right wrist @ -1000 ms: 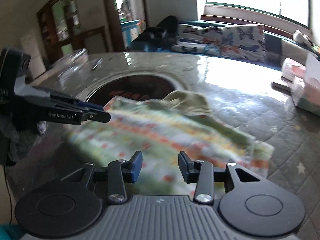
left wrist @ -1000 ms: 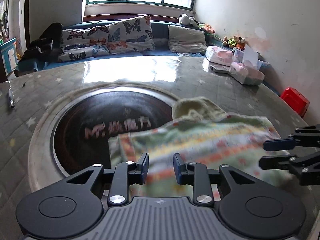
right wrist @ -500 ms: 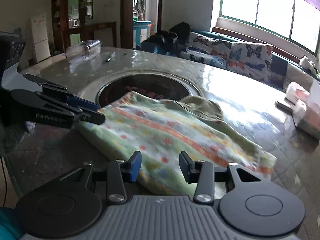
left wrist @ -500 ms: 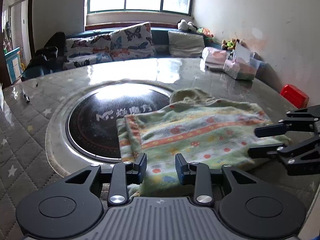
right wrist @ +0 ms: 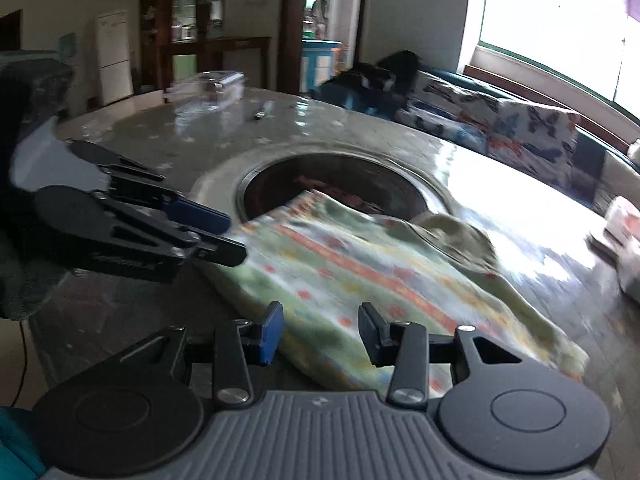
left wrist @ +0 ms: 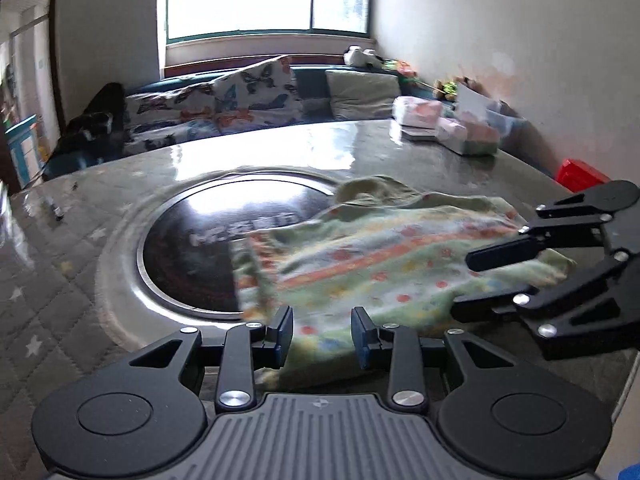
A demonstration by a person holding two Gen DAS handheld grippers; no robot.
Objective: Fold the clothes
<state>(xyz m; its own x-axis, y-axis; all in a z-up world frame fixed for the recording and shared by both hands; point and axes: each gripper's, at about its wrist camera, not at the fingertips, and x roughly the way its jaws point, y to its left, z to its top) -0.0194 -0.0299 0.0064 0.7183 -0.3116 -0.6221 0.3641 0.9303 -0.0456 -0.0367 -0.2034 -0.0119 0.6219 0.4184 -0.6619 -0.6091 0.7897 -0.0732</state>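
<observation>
A folded green garment (left wrist: 372, 264) with orange stripes and red dots lies on the round table, partly over the dark centre plate (left wrist: 208, 240). It also shows in the right wrist view (right wrist: 360, 280), with its hood bunched at the far side. My left gripper (left wrist: 322, 334) is open, just above the garment's near edge. My right gripper (right wrist: 320, 334) is open over the garment's near corner. Each gripper shows in the other's view: the right one (left wrist: 476, 280) at the garment's right end, the left one (right wrist: 232, 240) at its left end. Neither holds cloth.
The quilted table cover (left wrist: 48, 292) surrounds the plate. Tissue packs and boxes (left wrist: 448, 124) stand at the table's far right. A pen (right wrist: 262, 110) and a clear box (right wrist: 212, 84) lie at the far side. A cushioned bench (left wrist: 224, 100) runs below the window.
Both grippers have stayed open and have drawn back from the garment toward the near table edge. The garment lies flat and still.
</observation>
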